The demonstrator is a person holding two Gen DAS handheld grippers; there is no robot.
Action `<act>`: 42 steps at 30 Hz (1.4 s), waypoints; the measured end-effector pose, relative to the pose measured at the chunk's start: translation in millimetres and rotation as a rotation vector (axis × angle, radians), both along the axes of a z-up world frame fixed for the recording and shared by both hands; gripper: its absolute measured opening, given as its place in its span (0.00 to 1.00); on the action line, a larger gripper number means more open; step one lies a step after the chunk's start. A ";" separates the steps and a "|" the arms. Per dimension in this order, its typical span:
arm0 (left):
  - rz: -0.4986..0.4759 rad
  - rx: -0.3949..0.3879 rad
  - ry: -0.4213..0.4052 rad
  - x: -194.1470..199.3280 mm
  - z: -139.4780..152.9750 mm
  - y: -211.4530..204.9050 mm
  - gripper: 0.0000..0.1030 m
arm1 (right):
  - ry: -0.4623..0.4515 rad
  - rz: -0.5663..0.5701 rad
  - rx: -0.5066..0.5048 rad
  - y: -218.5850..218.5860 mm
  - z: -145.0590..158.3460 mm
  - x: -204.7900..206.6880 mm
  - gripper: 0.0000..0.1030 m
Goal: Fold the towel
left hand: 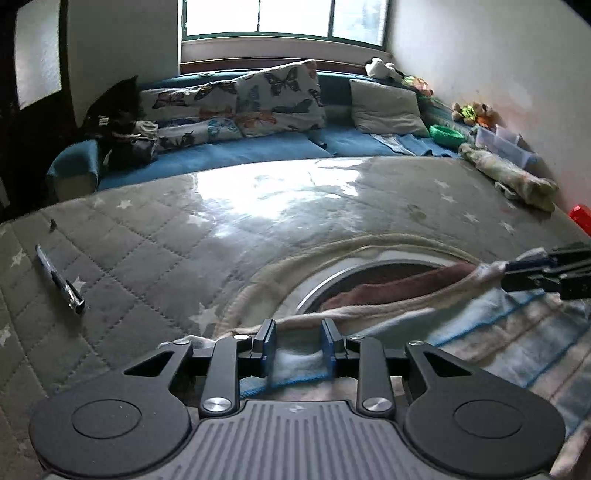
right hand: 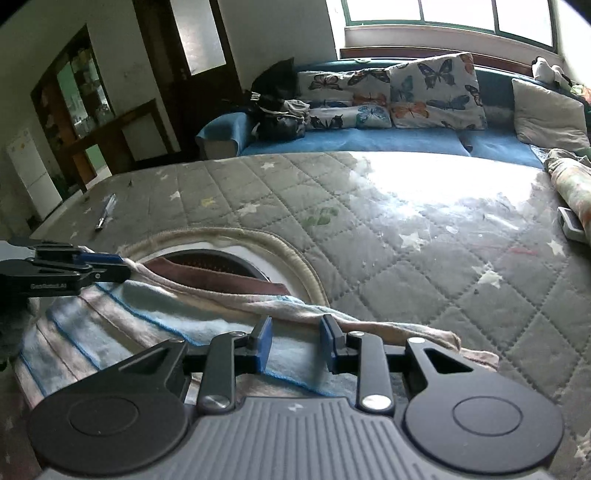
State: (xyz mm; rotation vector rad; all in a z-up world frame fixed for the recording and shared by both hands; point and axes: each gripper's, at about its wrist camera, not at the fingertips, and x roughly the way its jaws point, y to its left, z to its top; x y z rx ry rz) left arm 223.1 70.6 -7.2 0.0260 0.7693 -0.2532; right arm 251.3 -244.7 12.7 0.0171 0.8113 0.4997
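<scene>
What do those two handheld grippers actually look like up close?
Both look alike. The left gripper and the right gripper each have a grey ribbed body, two round black discs at the sides, black linkage bars with silver rivets, and two short fingers faced with blue pads. Small white lettering marks the side of one. No cables, hands or sleeves show.

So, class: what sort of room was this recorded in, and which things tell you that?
Most likely a living room in a home. A blue sofa with butterfly cushions sits under a window, soft toys lie along the wall, and a quilted star-patterned table cover fills the foreground.
</scene>
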 end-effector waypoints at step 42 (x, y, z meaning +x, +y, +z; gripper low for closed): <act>-0.014 -0.043 0.004 -13.8 9.8 -8.8 0.26 | -0.039 0.101 -0.072 60.0 -3.4 0.8 0.28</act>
